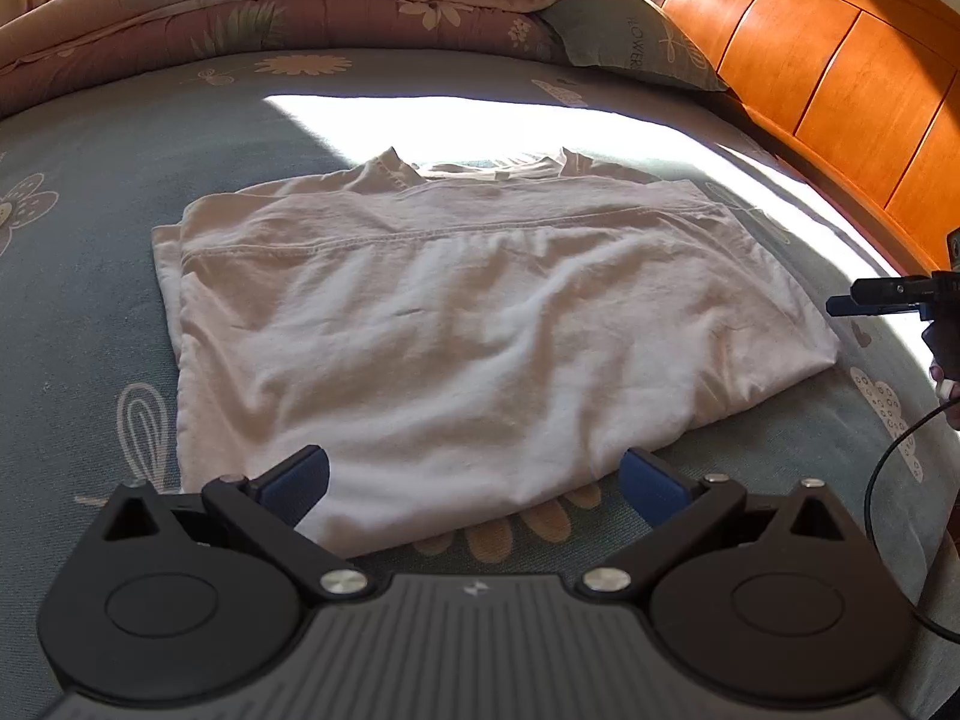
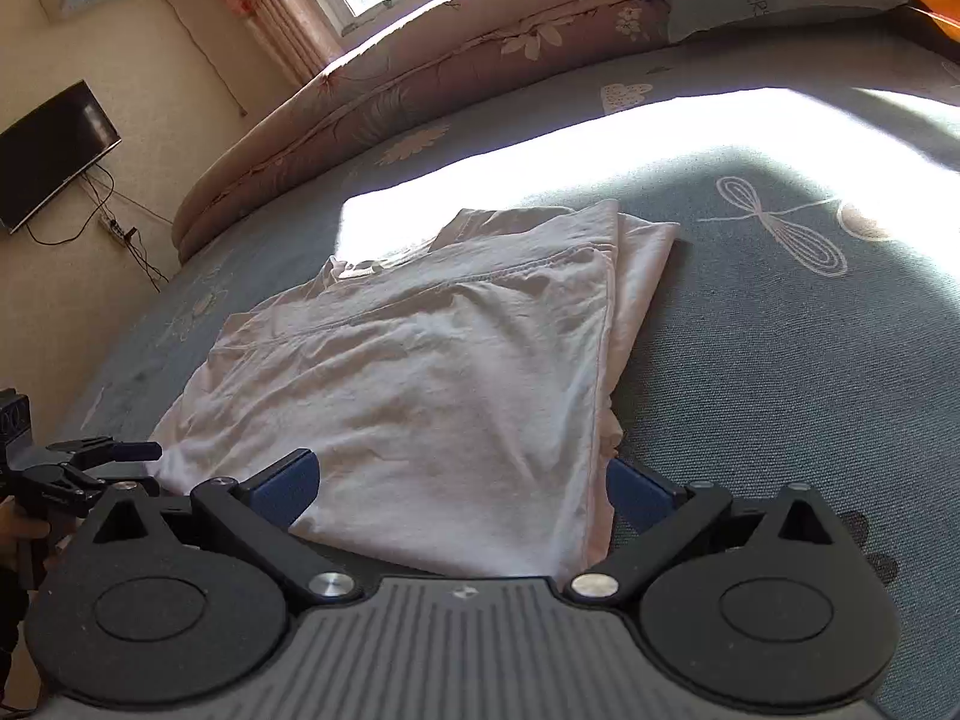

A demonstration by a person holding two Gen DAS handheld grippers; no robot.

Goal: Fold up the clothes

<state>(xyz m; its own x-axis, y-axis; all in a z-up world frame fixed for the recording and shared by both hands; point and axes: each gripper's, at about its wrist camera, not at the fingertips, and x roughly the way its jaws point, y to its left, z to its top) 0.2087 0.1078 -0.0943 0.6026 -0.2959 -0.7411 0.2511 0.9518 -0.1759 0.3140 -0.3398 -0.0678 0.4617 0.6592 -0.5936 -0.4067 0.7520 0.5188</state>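
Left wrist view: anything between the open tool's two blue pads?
Yes. The near edge of the folded pale-pink cotton shirt lies between the left tool's spread pads, on the blue-grey flower-print bedsheet. Nothing is gripped.

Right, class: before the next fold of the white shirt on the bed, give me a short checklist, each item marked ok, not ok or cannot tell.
1. Left gripper open: ok, jaws wide apart.
2. Right gripper open: ok.
3. Both grippers at the near edge of the white shirt: ok.
4. Shirt already folded once, hem seam lying across the top: ok.
5. Fabric smooth: not ok, wrinkles across the middle.
6. Layers aligned: not ok, an under layer sticks out along one side edge.
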